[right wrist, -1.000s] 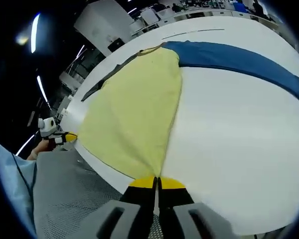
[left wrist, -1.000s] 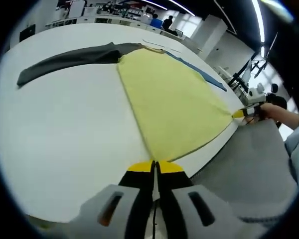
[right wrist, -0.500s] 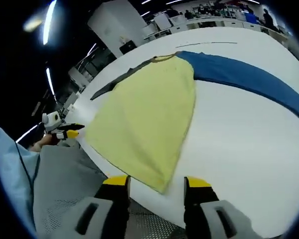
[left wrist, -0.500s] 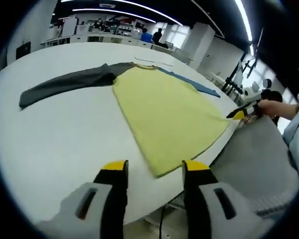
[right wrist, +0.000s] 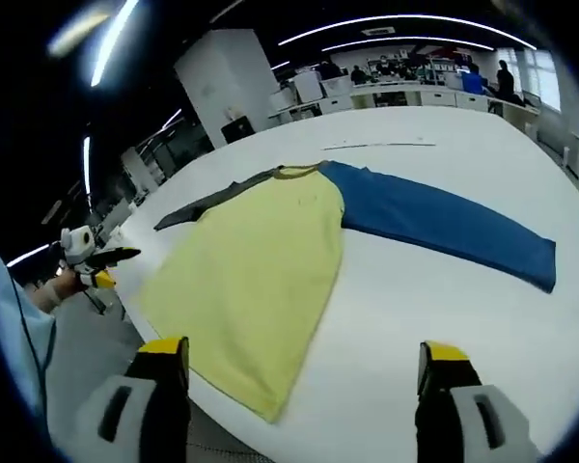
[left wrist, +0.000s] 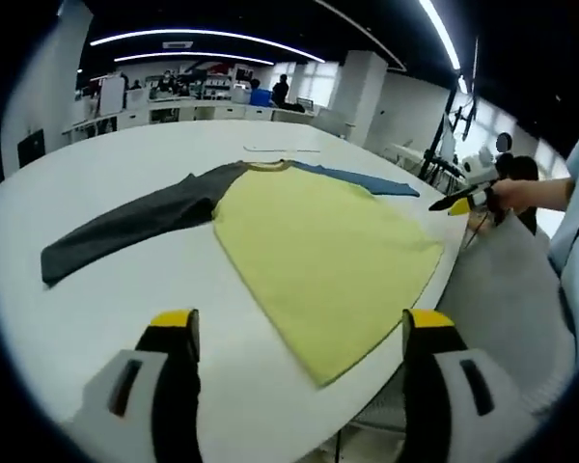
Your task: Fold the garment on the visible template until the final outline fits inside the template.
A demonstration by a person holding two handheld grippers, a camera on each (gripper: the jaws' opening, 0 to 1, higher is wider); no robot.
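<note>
the shirt point(left wrist: 318, 256) lies spread flat on the white table point(left wrist: 106, 309), its yellow body fanning toward the near edge, a grey sleeve point(left wrist: 125, 227) stretched out to one side and a blue sleeve point(right wrist: 444, 227) to the other, with a thin line point(right wrist: 376, 146) marked on the table beyond the collar. the left gripper point(left wrist: 299, 333) hovers above the table edge with jaws spread wide and holding nothing, the hem corner lying between them but below. the right gripper point(right wrist: 304, 362) is likewise released, jaws wide apart over the opposite hem corner.
</note>
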